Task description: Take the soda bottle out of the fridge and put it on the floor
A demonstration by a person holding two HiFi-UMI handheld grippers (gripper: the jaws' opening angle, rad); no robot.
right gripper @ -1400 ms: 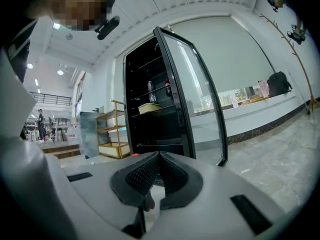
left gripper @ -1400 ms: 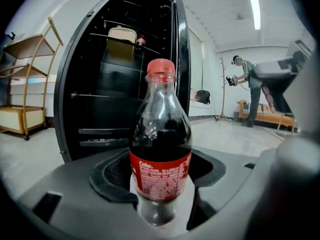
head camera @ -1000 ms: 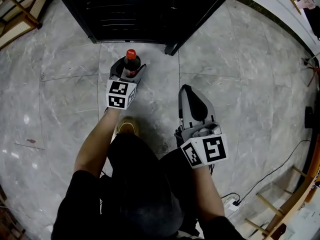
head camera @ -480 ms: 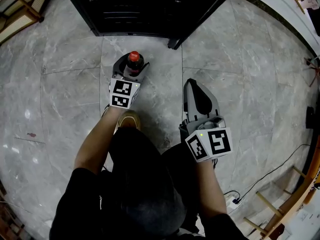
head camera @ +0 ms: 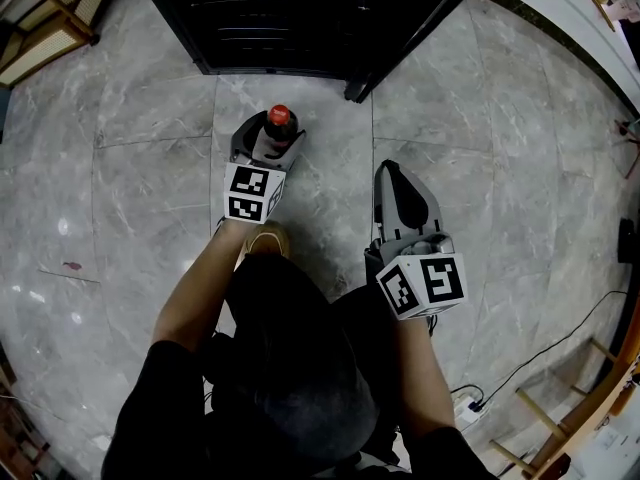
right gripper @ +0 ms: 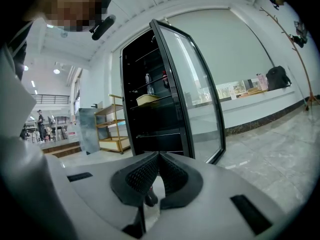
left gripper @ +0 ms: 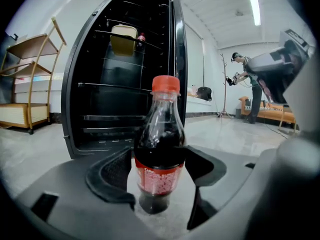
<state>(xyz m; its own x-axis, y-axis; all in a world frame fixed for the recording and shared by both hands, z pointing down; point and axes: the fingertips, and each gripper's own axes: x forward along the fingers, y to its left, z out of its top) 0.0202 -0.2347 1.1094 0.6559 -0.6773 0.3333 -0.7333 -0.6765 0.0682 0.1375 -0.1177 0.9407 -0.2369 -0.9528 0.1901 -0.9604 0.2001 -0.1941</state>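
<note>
The soda bottle (head camera: 279, 128), dark cola with a red cap and red label, stands upright on the grey floor tiles in front of the open black fridge (head camera: 300, 18). My left gripper (head camera: 267, 140) is low at the floor with the bottle (left gripper: 159, 154) between its jaws. Those jaws are opening and the pads (left gripper: 114, 176) sit right beside the bottle's sides without squeezing it. My right gripper (head camera: 392, 176) hovers to the right, shut and empty, its pads (right gripper: 172, 171) meeting at the tips.
The fridge door (head camera: 420, 28) swings out to the right of the bottle. Inside the fridge a yellow box (left gripper: 123, 39) sits on an upper shelf. A wooden rack (head camera: 40, 28) stands at the left. A cable and power strip (head camera: 470, 400) lie at the lower right. My shoe (head camera: 262, 240) is just behind the left gripper.
The left gripper and bottle have come slightly nearer to me and lower, with the bottle now standing on the tiles. The right gripper has hardly moved.
</note>
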